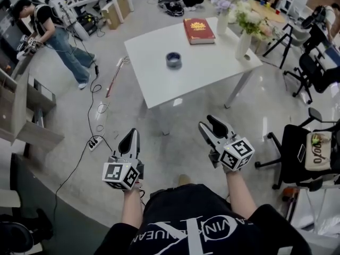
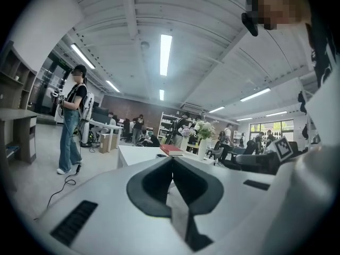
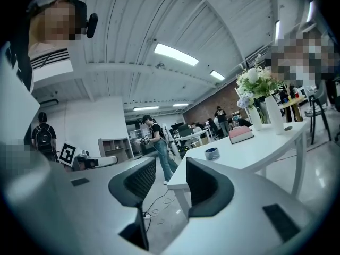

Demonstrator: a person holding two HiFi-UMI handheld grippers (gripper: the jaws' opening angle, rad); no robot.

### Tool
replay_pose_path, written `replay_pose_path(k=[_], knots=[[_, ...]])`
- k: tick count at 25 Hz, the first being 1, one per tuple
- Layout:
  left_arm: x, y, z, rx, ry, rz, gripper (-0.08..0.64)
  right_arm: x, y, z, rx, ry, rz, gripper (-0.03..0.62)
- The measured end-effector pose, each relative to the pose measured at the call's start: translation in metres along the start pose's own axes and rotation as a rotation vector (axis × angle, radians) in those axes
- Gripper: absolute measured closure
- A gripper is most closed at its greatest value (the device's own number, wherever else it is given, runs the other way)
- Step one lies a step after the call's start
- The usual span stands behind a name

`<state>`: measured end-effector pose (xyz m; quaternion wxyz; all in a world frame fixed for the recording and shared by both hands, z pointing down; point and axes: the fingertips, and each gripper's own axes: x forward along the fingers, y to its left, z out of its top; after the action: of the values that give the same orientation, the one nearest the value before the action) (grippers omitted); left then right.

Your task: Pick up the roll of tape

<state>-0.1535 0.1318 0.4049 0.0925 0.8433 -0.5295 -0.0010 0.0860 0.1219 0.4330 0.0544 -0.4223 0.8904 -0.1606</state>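
Observation:
The roll of tape [image 1: 173, 59], dark blue-grey, lies flat near the middle of the white table [image 1: 159, 78]. It also shows in the right gripper view as a small roll of tape [image 3: 212, 153] on the table [image 3: 255, 149], far beyond the jaws. My left gripper [image 1: 130, 138] hangs over the floor short of the table with its jaws together and nothing between them; its own view shows the left gripper [image 2: 171, 169] closed. My right gripper [image 1: 211, 125] is held beside it, also short of the table. The right gripper [image 3: 166, 184] is open and empty.
A red book [image 1: 198, 31] and white vases with flowers [image 1: 245, 33] stand on the table's far side. A power strip with cables [image 1: 95, 142] lies on the floor at left. An office chair [image 1: 311, 155] is at right, shelves [image 1: 26, 113] at left, a person [image 1: 53, 33] beyond.

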Motion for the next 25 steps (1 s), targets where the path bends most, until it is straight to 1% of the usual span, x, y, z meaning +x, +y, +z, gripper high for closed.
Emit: replay_pose_path(k=[4,10,19,25], knots=[[0.011,-0.002,0.001,0.005,0.010,-0.009,0.555,0.000,-0.007,0.000,0.008,-0.005,-0.007,0.402],[0.024,-0.010,0.007,0.010,-0.004,-0.034,0.555,-0.005,-0.015,0.006,0.012,-0.019,-0.018,0.403],[0.038,-0.009,-0.013,0.000,0.044,-0.038,0.555,-0.003,-0.029,-0.008,0.047,-0.004,-0.032,0.402],[0.074,0.000,-0.005,0.007,0.036,-0.061,0.555,0.019,-0.055,0.006,0.041,-0.018,-0.048,0.402]])
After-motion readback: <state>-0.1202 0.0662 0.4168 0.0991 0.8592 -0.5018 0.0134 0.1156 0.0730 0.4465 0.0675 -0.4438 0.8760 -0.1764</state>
